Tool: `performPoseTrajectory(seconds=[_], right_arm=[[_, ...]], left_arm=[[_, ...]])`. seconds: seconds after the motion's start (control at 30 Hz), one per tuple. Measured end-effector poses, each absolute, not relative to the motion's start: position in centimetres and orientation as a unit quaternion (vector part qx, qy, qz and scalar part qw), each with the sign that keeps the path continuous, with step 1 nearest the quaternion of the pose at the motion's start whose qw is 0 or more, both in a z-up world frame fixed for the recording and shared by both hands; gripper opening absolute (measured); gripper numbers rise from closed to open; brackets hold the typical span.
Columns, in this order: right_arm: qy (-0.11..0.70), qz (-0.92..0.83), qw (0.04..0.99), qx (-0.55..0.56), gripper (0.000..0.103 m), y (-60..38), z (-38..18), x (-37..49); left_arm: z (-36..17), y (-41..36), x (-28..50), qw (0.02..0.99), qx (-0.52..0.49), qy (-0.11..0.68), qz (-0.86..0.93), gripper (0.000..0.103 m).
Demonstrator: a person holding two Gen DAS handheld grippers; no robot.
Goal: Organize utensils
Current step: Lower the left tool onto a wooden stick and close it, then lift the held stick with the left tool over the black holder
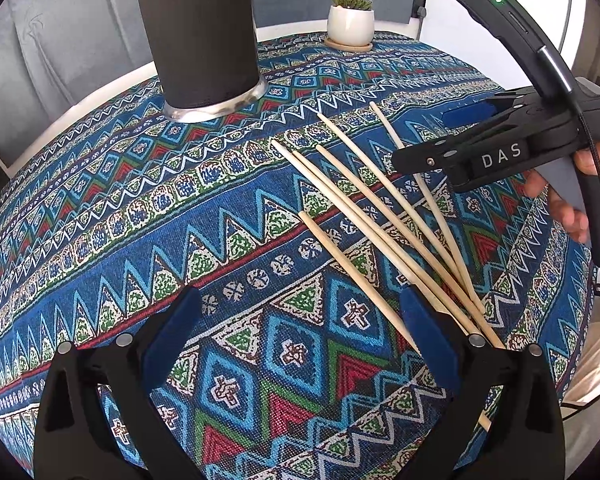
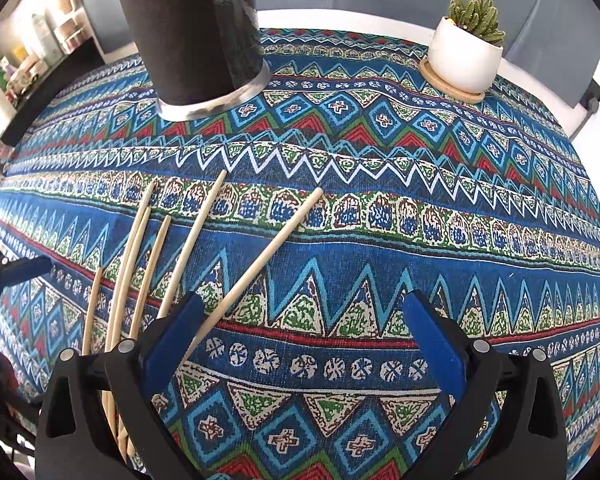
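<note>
Desk [image 1: 100,240]: draped in patterned blue cloth with red, green and white bands
Left gripper [image 1: 300,316]: low over the cloth, jaws wide, nothing between the pads
Right gripper [image 2: 304,320]: low over the cloth, jaws spread as wide as they go; one stick crosses the gap by the left pad, not pinched
Chopsticks [image 1: 380,216]: six pale wooden sticks lying loose on the cloth, fanned and crossing; thick ends run under the left gripper's right finger, tips aimed toward the holder
Person's hand [image 1: 568,200]: fingers around the right gripper's handle, at the right edge of the left wrist view
Holder [image 1: 204,36]: tall dark cylinder with a metal base, upright, beyond the sticks, apart from them
Potted plant [image 2: 466,52]: small succulent in a white pot on a round wooden coaster, far edge of the desk
</note>
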State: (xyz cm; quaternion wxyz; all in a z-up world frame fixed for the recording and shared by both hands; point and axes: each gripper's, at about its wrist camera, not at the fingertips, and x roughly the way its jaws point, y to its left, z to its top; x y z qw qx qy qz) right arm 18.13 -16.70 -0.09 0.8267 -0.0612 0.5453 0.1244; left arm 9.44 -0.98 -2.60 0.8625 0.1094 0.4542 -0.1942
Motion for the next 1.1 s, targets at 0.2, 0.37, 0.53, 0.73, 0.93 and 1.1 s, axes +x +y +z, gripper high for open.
performPoseTrajectory(seconds=[0.2,0.37,0.53,0.73,0.93,1.1], right_arm=[[0.536,0.147,0.828,-0.077,0.064,-17.7,0.6,15.9],[0.527,0.153,0.833,-0.067,0.006,-20.6,1.5,14.7],[0.514,0.182,0.838,-0.002,0.005,-23.2,1.4,14.6],[0.496,0.204,0.84,0.083,0.005,-24.9,0.8,14.9],[0.493,0.236,0.82,0.167,0.005,-27.1,0.1,15.0],[0.468,0.248,0.827,0.188,0.005,-28.3,1.3,14.1]], left_arm=[[-1.6,1.2,9.7,0.865,0.092,0.459,-0.181,0.031],[-1.7,3.8,10.0,0.863,0.054,0.474,-0.168,0.005],[-1.9,4.5,9.4,0.87,0.043,0.458,-0.178,0.005],[-2.0,5.5,9.3,0.871,0.004,0.453,-0.192,0.005],[-1.6,7.2,9.5,0.87,-0.038,0.452,-0.195,0.005],[0.1,9.3,9.8,0.883,-0.057,0.43,-0.18,0.005]])
